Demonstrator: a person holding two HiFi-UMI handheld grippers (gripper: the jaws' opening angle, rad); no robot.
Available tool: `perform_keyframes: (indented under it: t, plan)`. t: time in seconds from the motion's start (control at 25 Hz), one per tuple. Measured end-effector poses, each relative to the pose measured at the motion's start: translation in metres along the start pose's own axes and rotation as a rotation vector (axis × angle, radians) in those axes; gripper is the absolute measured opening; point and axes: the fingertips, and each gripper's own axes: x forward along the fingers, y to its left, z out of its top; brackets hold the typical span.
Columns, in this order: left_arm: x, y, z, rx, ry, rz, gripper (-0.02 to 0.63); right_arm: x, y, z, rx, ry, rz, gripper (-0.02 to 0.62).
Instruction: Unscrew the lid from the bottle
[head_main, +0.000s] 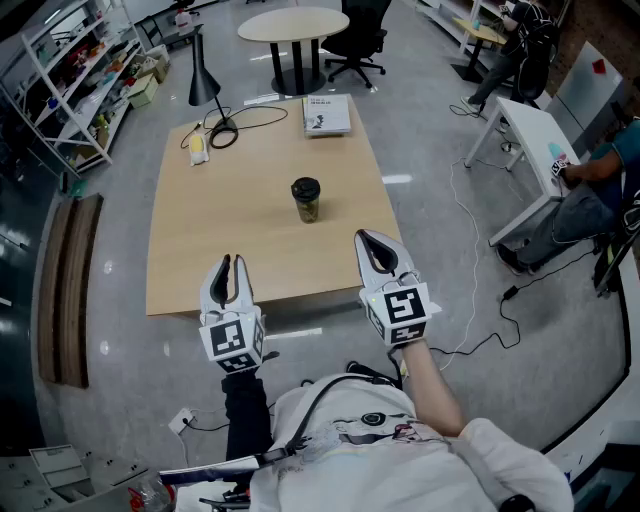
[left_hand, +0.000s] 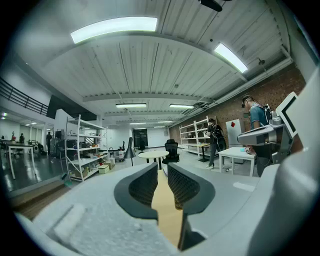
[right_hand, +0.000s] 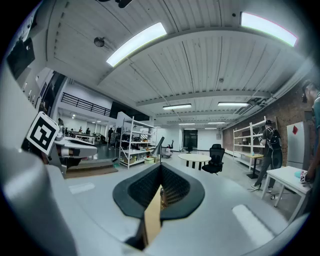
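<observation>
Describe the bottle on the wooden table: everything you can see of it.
The bottle is small, with a dark round lid screwed on top and an olive-green, seemingly see-through body below. It stands upright near the middle of the light wooden table, well apart from the book at the far end. Only the tabletop touches it. The left gripper and right gripper, both shut and empty, hang short of it at the near edge.

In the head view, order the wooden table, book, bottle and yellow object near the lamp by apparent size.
1. wooden table
2. book
3. bottle
4. yellow object, barely smaller-looking than the bottle and farther from the camera, so that pair is unsure.
</observation>
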Motion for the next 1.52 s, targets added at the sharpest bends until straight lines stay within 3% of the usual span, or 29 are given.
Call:
perform_keyframes:
  t: [0.36, 0.52, 0.64, 0.8, 0.92, 1.04, 1.24, 1.44, 1.52]
  plan:
    - [0.01, -0.011, -0.008, 0.007, 0.009, -0.045, 0.066, -0.001, -0.01, -0.012, 0.058, -0.032, 0.036, 0.008]
    - [0.014, -0.024, -0.018, 0.006, 0.032, -0.069, 0.097, -0.006, -0.021, -0.036, 0.088, 0.003, 0.073, 0.073]
    - [0.019, -0.041, -0.02, 0.005, 0.014, -0.115, 0.176, -0.005, -0.025, -0.062, 0.1, 0.044, 0.131, 0.162]
    - [0.03, -0.055, -0.02, -0.053, -0.033, -0.153, 0.295, 0.009, -0.021, -0.099, 0.093, 0.112, 0.256, 0.371]
    - [0.047, -0.063, -0.034, -0.052, -0.006, -0.196, 0.376, 0.033, -0.019, -0.128, 0.08, 0.162, 0.339, 0.451]
    - [0.069, -0.043, -0.058, -0.083, 0.037, -0.163, 0.388, 0.068, -0.025, -0.157, 0.092, 0.203, 0.366, 0.469]
    - [0.109, 0.032, -0.084, -0.108, 0.05, -0.054, 0.387, 0.145, -0.033, -0.211, 0.091, 0.278, 0.38, 0.511]
    - [0.173, 0.076, -0.103, -0.126, 0.095, -0.102, 0.385, 0.214, -0.018, -0.271, 0.047, 0.405, 0.43, 0.586]
    - [0.194, 0.084, -0.105, -0.121, 0.104, -0.121, 0.385, 0.236, -0.013, -0.289, 0.028, 0.435, 0.451, 0.589]
